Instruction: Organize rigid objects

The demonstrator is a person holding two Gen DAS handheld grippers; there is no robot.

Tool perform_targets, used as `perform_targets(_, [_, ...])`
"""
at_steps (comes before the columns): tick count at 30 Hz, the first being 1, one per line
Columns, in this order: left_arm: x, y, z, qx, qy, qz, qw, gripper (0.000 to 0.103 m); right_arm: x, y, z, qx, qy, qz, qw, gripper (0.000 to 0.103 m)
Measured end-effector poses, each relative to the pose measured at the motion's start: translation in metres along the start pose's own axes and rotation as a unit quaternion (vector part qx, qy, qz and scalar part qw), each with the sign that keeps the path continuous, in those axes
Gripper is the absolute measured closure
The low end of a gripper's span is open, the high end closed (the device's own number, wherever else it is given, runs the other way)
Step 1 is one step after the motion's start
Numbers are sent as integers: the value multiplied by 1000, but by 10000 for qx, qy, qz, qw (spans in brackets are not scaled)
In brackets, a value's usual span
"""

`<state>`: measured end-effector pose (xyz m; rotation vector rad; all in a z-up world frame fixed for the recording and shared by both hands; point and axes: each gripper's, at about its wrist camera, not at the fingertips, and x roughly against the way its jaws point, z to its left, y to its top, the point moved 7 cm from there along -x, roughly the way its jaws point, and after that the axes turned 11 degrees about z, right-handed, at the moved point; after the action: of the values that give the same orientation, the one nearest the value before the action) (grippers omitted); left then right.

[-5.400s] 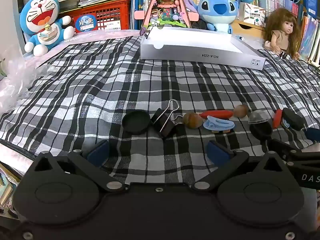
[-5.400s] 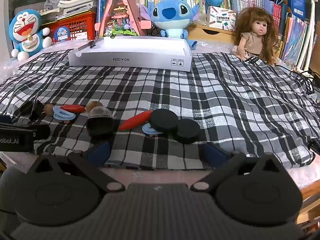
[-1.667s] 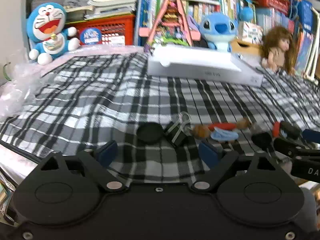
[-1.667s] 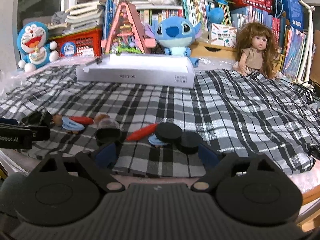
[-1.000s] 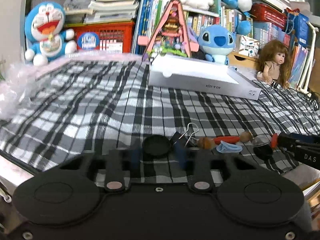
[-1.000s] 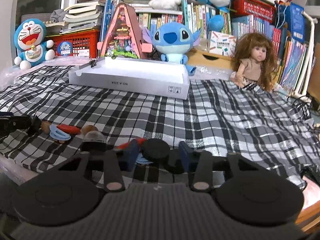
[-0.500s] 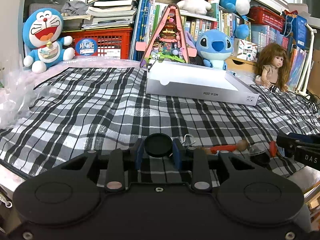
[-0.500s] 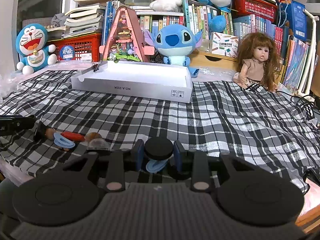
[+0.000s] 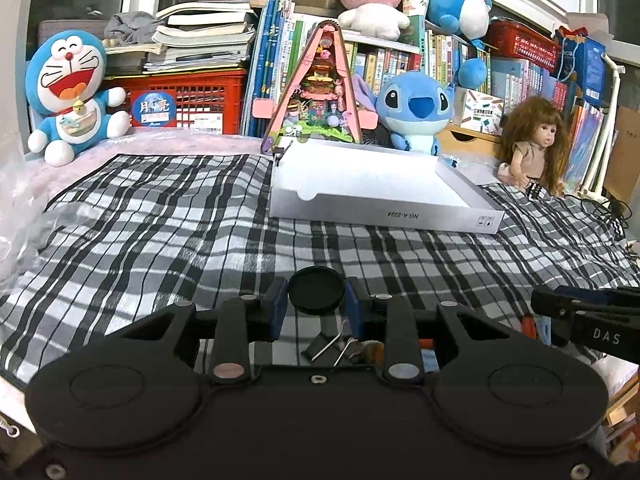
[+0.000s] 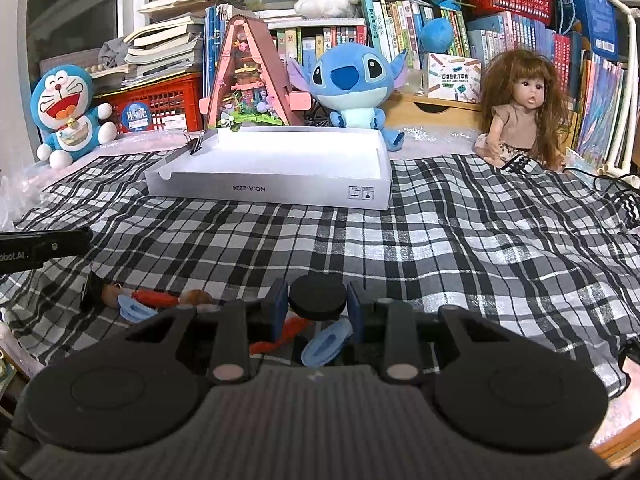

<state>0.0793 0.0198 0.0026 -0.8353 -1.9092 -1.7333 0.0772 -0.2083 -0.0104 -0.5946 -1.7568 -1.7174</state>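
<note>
My left gripper is shut on a black round lid and holds it above the plaid cloth. My right gripper is shut on a black round disc, also lifted. Below the left gripper lies a black binder clip. Below the right gripper lie a red stick and a blue oval piece. More small items lie in a row to the left. A white shallow box stands at the back of the cloth.
Plush toys, a pink triangular toy house, a doll and bookshelves line the back. The right gripper's body shows at the right of the left wrist view. The cloth's front edge is close below both grippers.
Both grippers closed on black discs and lifted them off the cloth. The views have risen and now look further toward the white box.
</note>
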Motion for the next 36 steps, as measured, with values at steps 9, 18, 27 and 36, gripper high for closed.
perform_targets(9, [-7, 21, -9, -123, -157, 48, 9998, 74, -4, 16, 6, -36, 224, 86, 9997, 66])
perform_targets(18, [-24, 48, -17, -193, -307, 191, 9992, 74, -13, 41, 8, -65, 482, 270, 9985, 66])
perform_targets(27, [-51, 90, -24, -232, -377, 407, 9982, 74, -30, 82, 1, -218, 714, 481, 9960, 66])
perform_targets(36, [-90, 142, -30, -69, -658, 974, 9930, 74, -60, 128, -10, -516, 901, 904, 9905, 66])
